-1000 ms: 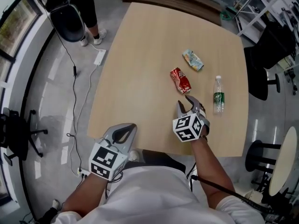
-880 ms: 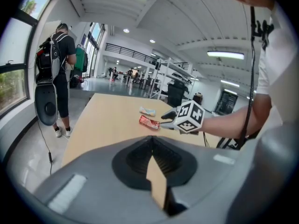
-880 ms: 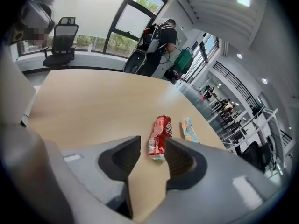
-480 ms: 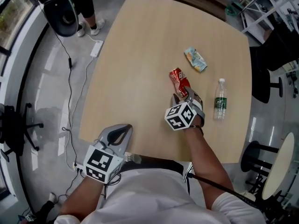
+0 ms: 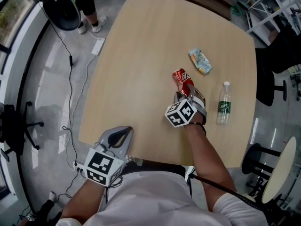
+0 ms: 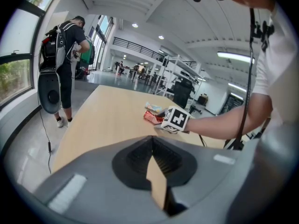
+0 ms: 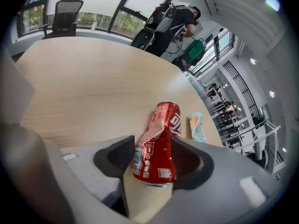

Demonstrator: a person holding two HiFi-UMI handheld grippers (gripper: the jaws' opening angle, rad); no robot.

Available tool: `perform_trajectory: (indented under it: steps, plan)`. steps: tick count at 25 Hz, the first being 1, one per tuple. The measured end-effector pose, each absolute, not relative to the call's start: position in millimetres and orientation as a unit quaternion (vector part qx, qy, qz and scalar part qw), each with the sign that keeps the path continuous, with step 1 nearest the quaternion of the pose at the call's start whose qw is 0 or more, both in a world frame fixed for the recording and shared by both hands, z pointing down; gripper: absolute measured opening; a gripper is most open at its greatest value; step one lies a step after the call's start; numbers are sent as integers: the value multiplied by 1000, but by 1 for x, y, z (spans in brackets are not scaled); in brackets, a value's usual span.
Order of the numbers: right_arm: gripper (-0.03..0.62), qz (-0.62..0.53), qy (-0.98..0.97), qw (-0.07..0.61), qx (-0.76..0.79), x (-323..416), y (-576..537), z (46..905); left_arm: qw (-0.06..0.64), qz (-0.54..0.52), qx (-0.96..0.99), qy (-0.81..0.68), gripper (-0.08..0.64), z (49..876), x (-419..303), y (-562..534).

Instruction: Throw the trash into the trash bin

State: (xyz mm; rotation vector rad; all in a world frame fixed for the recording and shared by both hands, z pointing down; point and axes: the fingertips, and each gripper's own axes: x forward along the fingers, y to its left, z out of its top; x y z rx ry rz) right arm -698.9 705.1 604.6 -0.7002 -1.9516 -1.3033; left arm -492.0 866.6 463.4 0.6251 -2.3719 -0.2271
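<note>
"Where was the crushed red can point(image 7: 156, 143)?"

"On the table point(image 5: 141, 55), right between the jaws of the right gripper point(image 5: 186, 93). They had just been opening and stood spread, not pinching it."

"And the left gripper point(image 6: 151, 143)?"

"Well back to the left, at the table's near edge, jaws pressed together."

"Other trash?"

"A wrapper point(image 5: 200, 61) beyond the can, and a bottle point(image 5: 224, 103) near the right gripper's right side."

The head view looks steeply down on the whole table point(image 5: 141, 55) from above its near edge. The left gripper view sits low off the near left corner, facing across it. The right gripper view is close over the can point(image 7: 156, 143), which all three show.
</note>
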Motion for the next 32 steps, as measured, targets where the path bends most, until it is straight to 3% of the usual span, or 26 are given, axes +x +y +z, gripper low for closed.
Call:
perform_trajectory:
  steps: [9, 15, 32]
  plan:
    - [237, -522, -739, 336, -261, -711, 694, 610, 336, -92, 236, -907, 8, 467, -492, 865]
    - [117, -525, -749, 310, -258, -717, 695, 595, 337, -93, 238, -906, 8, 466, -491, 864]
    - [109, -437, -813, 263, -281, -687, 705, 533, 304, -76, 257, -914, 8, 449, -488, 857]
